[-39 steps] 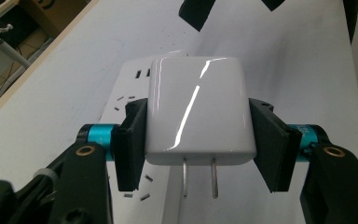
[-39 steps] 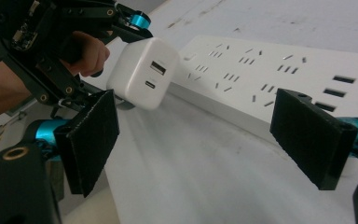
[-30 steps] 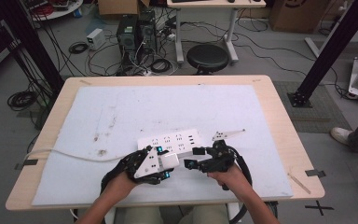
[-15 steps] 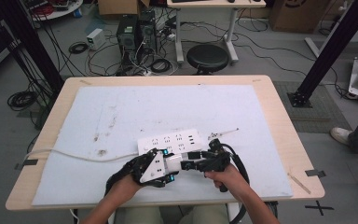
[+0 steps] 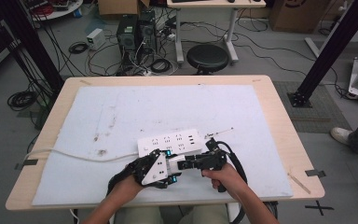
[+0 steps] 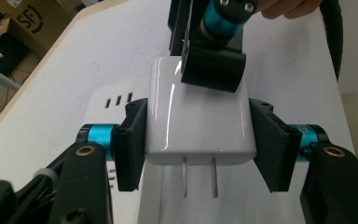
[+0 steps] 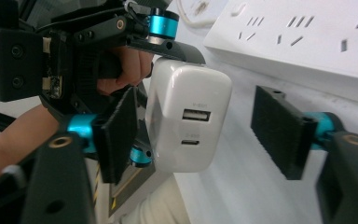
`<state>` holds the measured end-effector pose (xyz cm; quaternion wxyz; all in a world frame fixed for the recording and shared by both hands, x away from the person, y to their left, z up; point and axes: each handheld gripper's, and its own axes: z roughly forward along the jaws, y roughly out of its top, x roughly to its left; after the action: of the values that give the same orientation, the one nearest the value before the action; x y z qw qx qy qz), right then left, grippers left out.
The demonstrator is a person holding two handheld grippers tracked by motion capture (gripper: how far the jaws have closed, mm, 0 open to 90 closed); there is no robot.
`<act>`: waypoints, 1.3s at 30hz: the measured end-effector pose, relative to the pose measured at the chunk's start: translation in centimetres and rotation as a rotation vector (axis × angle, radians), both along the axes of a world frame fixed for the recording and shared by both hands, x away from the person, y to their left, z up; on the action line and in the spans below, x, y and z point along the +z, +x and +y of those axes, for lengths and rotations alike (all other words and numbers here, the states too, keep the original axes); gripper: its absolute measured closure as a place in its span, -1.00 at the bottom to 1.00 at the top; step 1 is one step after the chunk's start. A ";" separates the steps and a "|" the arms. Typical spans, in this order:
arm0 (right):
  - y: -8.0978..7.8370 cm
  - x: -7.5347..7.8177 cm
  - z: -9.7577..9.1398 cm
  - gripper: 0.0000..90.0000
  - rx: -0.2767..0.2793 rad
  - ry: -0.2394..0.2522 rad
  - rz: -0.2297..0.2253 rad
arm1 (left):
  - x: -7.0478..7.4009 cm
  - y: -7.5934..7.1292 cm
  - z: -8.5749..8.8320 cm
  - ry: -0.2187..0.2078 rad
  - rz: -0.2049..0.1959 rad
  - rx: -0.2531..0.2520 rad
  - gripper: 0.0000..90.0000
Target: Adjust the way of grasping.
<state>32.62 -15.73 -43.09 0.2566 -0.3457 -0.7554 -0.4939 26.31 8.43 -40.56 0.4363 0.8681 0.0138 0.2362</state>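
A white USB charger (image 6: 198, 121) with two metal prongs sits between the pads of my left gripper (image 6: 198, 135), which is shut on its sides. In the right gripper view the charger (image 7: 186, 121) shows its two ports. My right gripper (image 7: 198, 130) is open around it: the left pad is close to it and the right pad (image 7: 279, 135) stands well clear. In the high view both grippers meet at the charger (image 5: 173, 164), just in front of a white power strip (image 5: 170, 142).
The power strip's white cable (image 5: 74, 156) trails left across the white mat (image 5: 121, 112). A thin pale cord (image 5: 219, 133) lies to the right of the strip. A small stick (image 5: 300, 183) lies near the table's right front corner.
My right gripper has moved left to the left gripper, and its jaws now straddle the charger. The left hand has shifted slightly toward the table's front.
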 end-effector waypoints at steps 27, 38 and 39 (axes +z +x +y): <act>0.3 1.8 -3.0 0.42 -0.086 0.020 -0.081 | -0.6 2.3 3.2 -0.247 0.275 0.176 -0.48; -0.4 3.3 -5.1 0.42 -0.126 -0.153 -0.270 | -0.5 3.2 6.7 -0.412 0.286 0.295 -0.48; -0.5 3.4 -5.3 0.42 -0.125 -0.173 -0.286 | -0.4 3.3 7.0 -0.419 0.281 0.303 -0.48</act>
<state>32.10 -21.03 -39.67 0.0848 -0.3391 -0.8008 -0.4862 29.60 15.46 -40.99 0.5597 0.7712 0.2522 0.1684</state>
